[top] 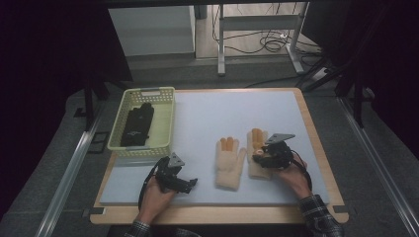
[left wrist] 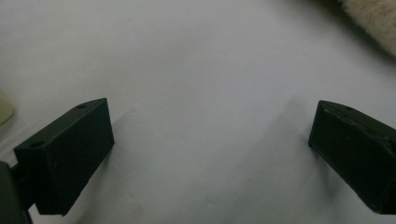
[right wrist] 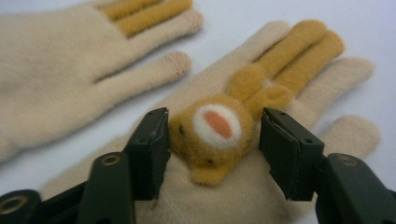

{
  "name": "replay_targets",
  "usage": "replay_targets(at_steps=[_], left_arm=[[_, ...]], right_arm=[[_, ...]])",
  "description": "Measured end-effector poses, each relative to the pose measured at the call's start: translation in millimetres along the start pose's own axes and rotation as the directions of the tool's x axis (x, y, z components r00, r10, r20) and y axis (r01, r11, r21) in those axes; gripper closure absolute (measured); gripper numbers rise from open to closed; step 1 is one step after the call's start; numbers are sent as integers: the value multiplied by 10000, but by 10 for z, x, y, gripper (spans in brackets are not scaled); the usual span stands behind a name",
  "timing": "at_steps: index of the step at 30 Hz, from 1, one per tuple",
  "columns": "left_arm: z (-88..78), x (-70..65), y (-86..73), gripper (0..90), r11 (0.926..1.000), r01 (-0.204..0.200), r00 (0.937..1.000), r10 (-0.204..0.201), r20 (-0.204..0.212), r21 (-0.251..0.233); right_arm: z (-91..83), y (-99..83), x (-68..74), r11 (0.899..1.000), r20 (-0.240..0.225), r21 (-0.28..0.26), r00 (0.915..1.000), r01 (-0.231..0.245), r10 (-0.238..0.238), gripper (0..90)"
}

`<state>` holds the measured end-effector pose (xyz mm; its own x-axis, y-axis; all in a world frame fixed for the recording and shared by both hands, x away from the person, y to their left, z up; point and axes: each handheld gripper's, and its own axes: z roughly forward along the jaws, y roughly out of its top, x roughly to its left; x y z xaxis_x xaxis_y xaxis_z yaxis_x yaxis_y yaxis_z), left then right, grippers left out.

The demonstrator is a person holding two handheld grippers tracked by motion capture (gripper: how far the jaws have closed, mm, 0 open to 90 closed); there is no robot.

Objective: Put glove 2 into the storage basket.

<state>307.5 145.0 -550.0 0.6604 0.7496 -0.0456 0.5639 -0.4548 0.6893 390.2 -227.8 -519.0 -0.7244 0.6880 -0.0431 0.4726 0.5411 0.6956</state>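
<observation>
The right tongs are hovering low over the right-hand cream glove, jaws standing apart on either side of the brown animal face sewn on its back; the left jaw looks to be brushing the face, the right jaw is sitting clear, and nothing is being clamped. The left tongs are resting wide apart over bare surface, gripping nothing, at the near left of the tabletop.

The tabletop is carrying a pale blue-grey mat inside a light wooden border. Grey carpet is running around it, and beyond the far edge the metal legs of another desk are standing among loose black cables. The sides of the room are lying in darkness.

A pale yellow basket is sitting at the far left corner, holding a black glove whose details are hard to make out. In the high view the right tongs and hand are covering much of the right-hand glove, so only its fingers are showing there. A second cream glove is lying just beside it on the left, apart from it.

Both cream gloves are lying flat near the middle right, long axes running near to far, fingers pointing to the far edge and cuffs toward the person.
</observation>
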Motion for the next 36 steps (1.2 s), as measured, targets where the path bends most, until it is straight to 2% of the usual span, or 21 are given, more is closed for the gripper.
replay_targets(at_steps=[2,6,11,17,21,27,32,36], left_arm=[[0,-1,0,1,10000,-2,10000,2,-4,-2],[0,0,0,1,10000,-1,10000,1,-1,-2],[0,0,0,1,10000,1,10000,-1,5,1],[1,0,0,1,10000,0,10000,0,3,2],[0,0,0,1,10000,-2,10000,2,2,4],[1,1,1,1,10000,-18,10000,18,-7,-8],[0,2,1,1,10000,-30,10000,30,-11,2],[-1,3,1,1,10000,-34,10000,34,-8,8]], right_arm=[[10,-21,8,10000,-1,-64,10000,-72,72,550],[-27,-40,8,9990,-13,-178,9991,-420,420,624],[-119,-43,16,9981,-17,-377,9988,-484,484,632],[-324,48,84,9963,-175,-691,9986,-502,491,632],[-435,146,170,9953,-390,-855,9984,-446,414,631],[-500,326,327,9948,-858,-937,9958,-388,307,631],[-510,509,504,9944,-1350,-1043,9908,-159,17,631],[-436,634,658,9938,-1799,-1108,9835,0,-200,630]])
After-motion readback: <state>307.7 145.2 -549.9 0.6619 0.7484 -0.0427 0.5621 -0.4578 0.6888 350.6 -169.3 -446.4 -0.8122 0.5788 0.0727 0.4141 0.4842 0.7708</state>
